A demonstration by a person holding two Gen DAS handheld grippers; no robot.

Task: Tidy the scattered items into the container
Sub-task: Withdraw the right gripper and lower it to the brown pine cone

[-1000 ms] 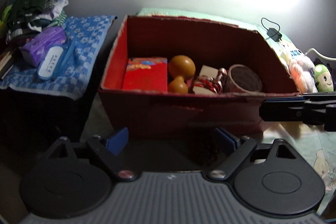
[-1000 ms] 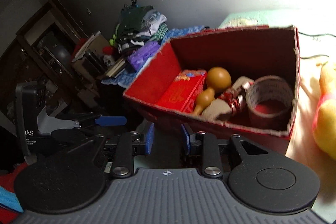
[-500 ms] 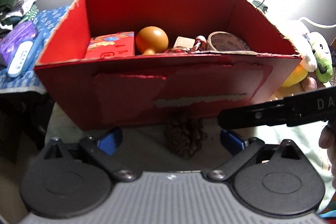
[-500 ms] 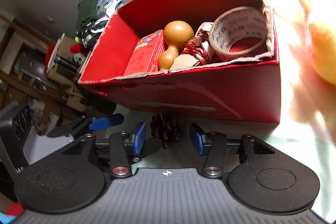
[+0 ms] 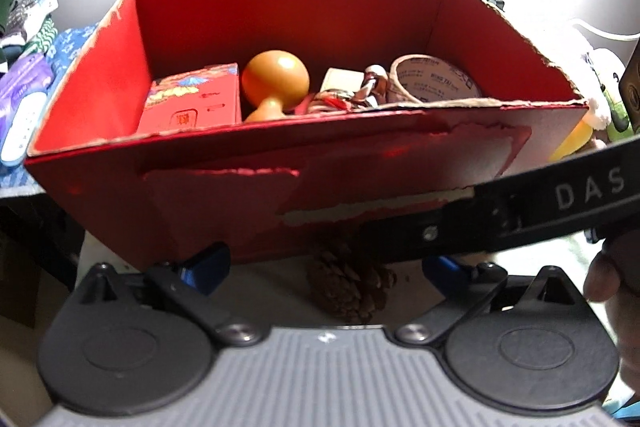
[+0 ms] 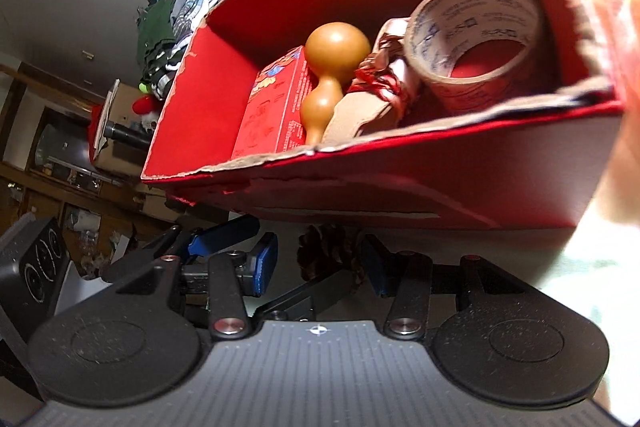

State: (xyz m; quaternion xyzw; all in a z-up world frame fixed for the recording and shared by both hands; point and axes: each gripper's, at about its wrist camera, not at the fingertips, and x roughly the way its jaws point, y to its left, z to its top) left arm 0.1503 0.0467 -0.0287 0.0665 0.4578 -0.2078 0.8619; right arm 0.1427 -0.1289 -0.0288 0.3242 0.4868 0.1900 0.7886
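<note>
Both grippers' jaws stand apart, flanking the pine cone (image 6: pixel 328 255) beside the red box (image 6: pixel 460 187).

L gripper (image 5: pixel 326 269): jaws wide apart, blue pads level, low to the surface. R gripper (image 6: pixel 318 263): jaws apart but narrower, also low; its body crosses the L view's right side, w/ a fingertip (image 5: pixel 602 277) curled beneath it.
</note>
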